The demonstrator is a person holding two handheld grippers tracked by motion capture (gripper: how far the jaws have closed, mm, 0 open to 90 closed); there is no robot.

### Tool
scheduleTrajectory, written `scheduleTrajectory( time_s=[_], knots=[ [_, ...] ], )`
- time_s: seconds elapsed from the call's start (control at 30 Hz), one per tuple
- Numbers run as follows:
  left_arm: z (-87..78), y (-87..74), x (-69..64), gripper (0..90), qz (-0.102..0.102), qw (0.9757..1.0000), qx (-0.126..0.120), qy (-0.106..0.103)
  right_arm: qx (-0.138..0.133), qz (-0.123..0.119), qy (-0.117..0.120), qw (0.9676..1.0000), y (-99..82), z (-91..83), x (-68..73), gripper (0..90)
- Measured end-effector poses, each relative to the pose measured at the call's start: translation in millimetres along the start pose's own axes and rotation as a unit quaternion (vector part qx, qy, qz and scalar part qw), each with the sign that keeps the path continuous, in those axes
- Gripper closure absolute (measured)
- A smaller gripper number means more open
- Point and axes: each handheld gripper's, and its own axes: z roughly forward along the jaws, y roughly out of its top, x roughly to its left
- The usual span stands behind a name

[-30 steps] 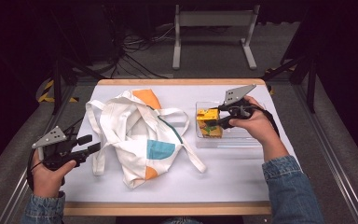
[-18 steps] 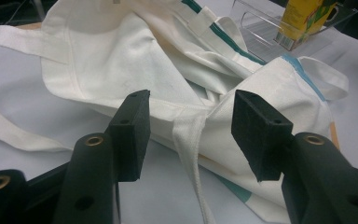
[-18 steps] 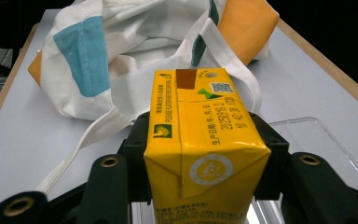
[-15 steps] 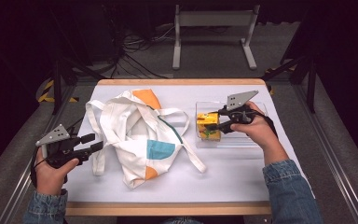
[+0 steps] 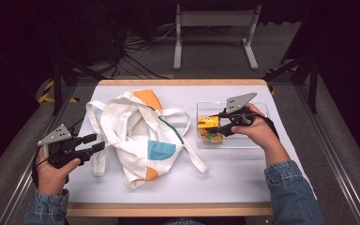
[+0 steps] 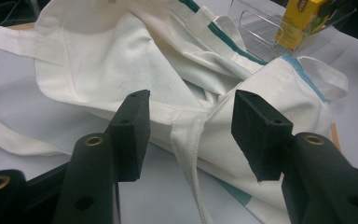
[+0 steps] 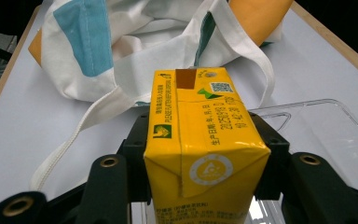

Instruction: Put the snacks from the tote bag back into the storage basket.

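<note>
High view: one white cloth tote bag with orange and teal patches, one clear plastic tray, two grippers. The right gripper clamps one yellow drink carton above the tray, unchanged from before. The left gripper stays open, empty, beside the bag's strap.

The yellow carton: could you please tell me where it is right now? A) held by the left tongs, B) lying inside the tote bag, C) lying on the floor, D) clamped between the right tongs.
D: the right tongs press both sides of the yellow carton over the clear tray.
</note>
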Motion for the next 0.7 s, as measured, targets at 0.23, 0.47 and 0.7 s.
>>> scheduleTrajectory(
  time_s=[0.23,0.47,0.7],
  knots=[
    [0.2,-0.8,1.0,47.8,-0.003,1.0000,0.000,0.000,0.022,0.002,0.009,0.9997,-4.4,5.6,-2.2,51.0],
    [1.2,-0.4,-0.2,47.7,-0.002,1.0000,0.001,-0.001,0.028,-0.004,0.012,0.9995,-5.7,2.8,-2.3,50.8],
    [2.1,0.3,-0.8,47.7,-0.001,1.0000,0.002,-0.002,0.042,-0.013,0.011,0.9990,-7.4,-1.3,-0.3,50.7]
  ],
)
